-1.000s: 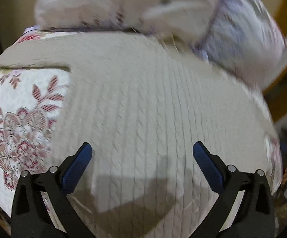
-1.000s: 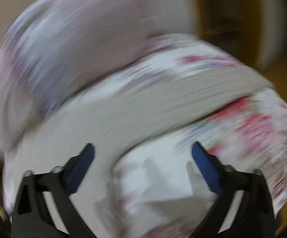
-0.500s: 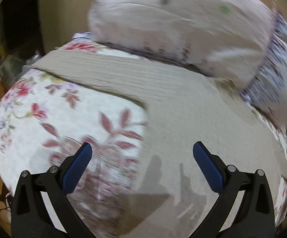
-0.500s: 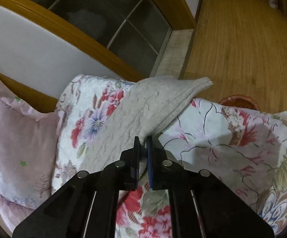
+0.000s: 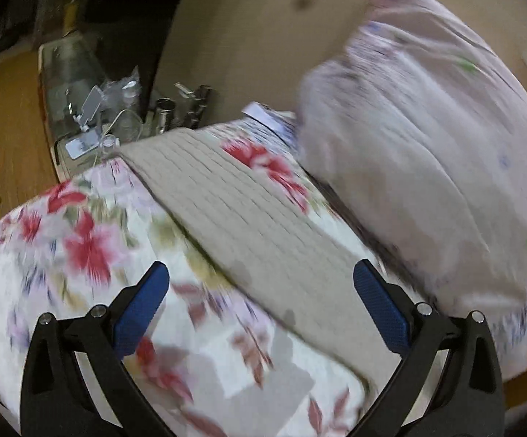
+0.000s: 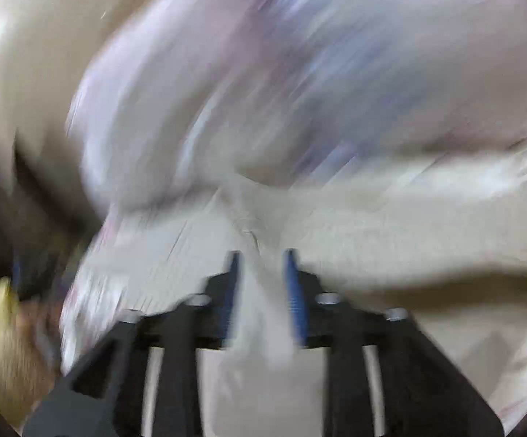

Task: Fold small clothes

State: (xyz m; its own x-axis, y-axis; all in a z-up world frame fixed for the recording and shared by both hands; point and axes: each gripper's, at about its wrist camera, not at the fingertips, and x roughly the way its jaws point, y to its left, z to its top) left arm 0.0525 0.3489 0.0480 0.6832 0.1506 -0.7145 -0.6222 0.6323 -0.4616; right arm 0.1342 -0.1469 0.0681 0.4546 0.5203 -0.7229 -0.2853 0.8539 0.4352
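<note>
A beige cable-knit sweater (image 5: 249,215) lies on a floral bedspread (image 5: 81,240); one long strip of it, likely a sleeve, runs from the far bed edge toward me. My left gripper (image 5: 261,287) is open and empty just above it. In the blurred right wrist view my right gripper (image 6: 261,266) is nearly closed on a fold of the beige sweater (image 6: 263,320), which passes between its blue pads (image 6: 292,291).
A pale pink pillow (image 5: 438,153) lies at the right against the beige headboard (image 5: 249,29). A bedside stand with glass and metal clutter (image 5: 118,109) sits beyond the far bed edge. Wooden floor (image 5: 12,131) lies at the left.
My left gripper has swung left, from the sweater's body to its strip near the bed edge. My right gripper shut on the sweater's edge and has carried it toward the pillow.
</note>
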